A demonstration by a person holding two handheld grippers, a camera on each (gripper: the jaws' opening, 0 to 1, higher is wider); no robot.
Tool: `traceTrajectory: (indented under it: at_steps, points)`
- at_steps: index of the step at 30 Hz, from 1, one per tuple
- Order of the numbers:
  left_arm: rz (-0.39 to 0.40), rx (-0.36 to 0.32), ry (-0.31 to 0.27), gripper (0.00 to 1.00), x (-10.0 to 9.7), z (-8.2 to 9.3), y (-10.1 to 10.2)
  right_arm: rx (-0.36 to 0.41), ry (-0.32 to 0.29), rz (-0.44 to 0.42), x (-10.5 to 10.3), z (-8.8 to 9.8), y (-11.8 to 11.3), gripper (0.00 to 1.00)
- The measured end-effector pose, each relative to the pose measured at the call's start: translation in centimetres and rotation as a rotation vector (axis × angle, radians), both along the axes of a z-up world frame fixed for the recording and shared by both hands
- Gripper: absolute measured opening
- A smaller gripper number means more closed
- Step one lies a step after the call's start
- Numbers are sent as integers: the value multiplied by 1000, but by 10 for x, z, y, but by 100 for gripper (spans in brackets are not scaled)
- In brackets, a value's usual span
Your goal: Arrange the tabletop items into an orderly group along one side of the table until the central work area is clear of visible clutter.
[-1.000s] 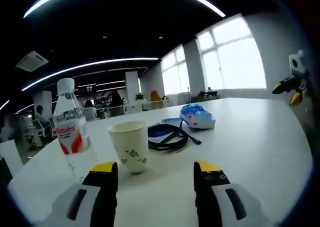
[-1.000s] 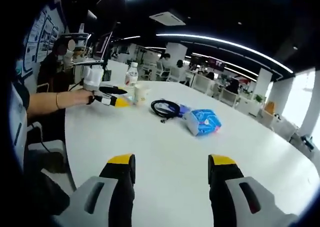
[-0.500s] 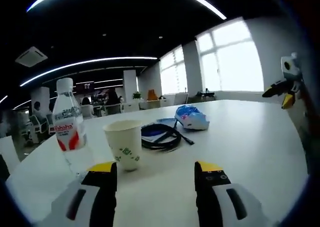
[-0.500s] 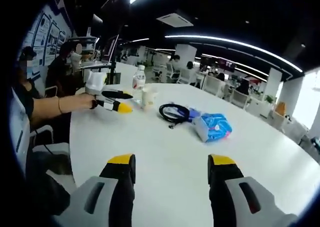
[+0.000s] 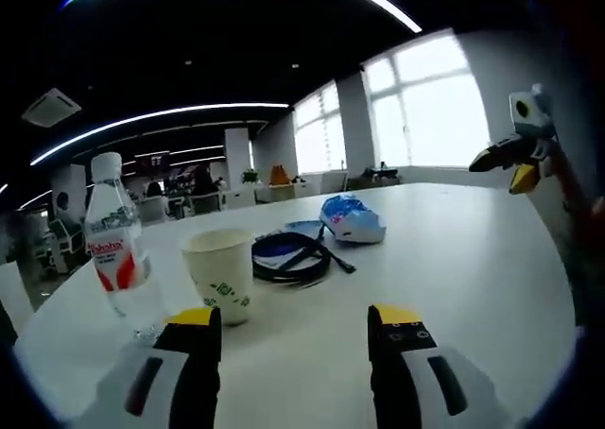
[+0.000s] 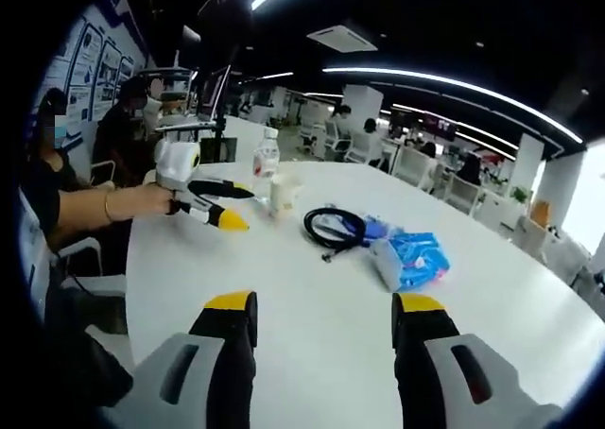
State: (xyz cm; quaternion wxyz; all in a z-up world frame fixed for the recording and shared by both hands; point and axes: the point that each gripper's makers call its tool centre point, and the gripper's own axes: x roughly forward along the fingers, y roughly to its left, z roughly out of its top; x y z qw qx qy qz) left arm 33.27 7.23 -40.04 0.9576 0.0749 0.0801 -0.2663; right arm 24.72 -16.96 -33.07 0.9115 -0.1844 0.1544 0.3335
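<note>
A white round table (image 5: 473, 259) is seen in the left gripper view. On it stand a water bottle (image 5: 115, 259) and a paper cup (image 5: 219, 274), just beside each other, near a coiled black cable (image 5: 288, 257) and a blue packet (image 5: 348, 218). Both the left gripper (image 5: 293, 330) and right gripper (image 6: 324, 320) are held with jaws spread, empty.

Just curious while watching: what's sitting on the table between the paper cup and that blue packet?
A coiled black cable lies between the paper cup and the blue packet, with something flat and blue under its far side. The left gripper view shows this plainly.
</note>
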Motion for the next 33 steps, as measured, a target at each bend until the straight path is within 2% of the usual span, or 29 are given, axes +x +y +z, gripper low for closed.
traceTrajectory:
  at_steps: [10,12,16,21,26,29,33]
  points:
    - [-31,8,21,62,-4,-4,-15,16,17,30,23,7,18,54]
    - [-27,11,25,62,-3,-4,-18,51,2,21,32,8,24,55]
    - [-40,0,18,62,-1,0,-27,51,18,17,43,2,32,54]
    - [-49,24,22,62,0,-3,-35,49,19,5,55,0,34,51]
    - [-60,12,23,62,4,1,-45,52,32,6,67,1,40,50]
    - [-61,34,31,62,7,0,-50,50,36,11,72,2,44,50]
    - [-73,59,7,62,12,3,-58,61,53,15,77,1,52,50]
